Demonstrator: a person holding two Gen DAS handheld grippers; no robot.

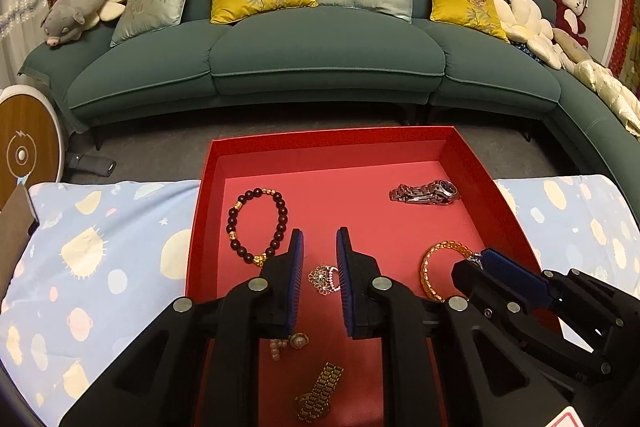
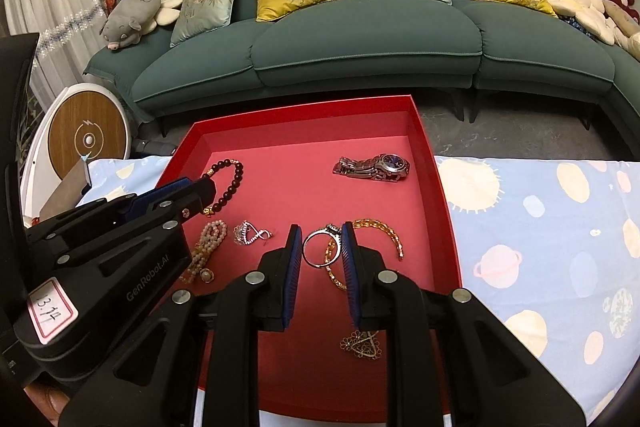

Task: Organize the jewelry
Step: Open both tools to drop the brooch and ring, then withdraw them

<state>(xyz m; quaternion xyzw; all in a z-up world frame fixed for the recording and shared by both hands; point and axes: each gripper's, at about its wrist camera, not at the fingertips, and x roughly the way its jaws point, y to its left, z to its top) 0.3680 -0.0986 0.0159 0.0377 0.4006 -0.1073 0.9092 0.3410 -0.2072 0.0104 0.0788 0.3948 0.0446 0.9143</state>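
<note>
The ring is pinched on edge between the nearly closed right gripper, over the red tray's near right part, its band facing the camera. It should be set down gently. The left gripper, nearly closed, straddles a brooch; whether it grips cannot be told.

Legible marks:

1. "GenRobot.AI": grey raised lettering along the black body of the left gripper, right wrist view.
2. Handwritten "3 14", or similar, uncertain reading: white sticker with pink border at the rear of the same gripper body.
3. Lightning-bolt symbol inside a white ring: round wooden-faced disc beyond the table's far left corner.
</note>
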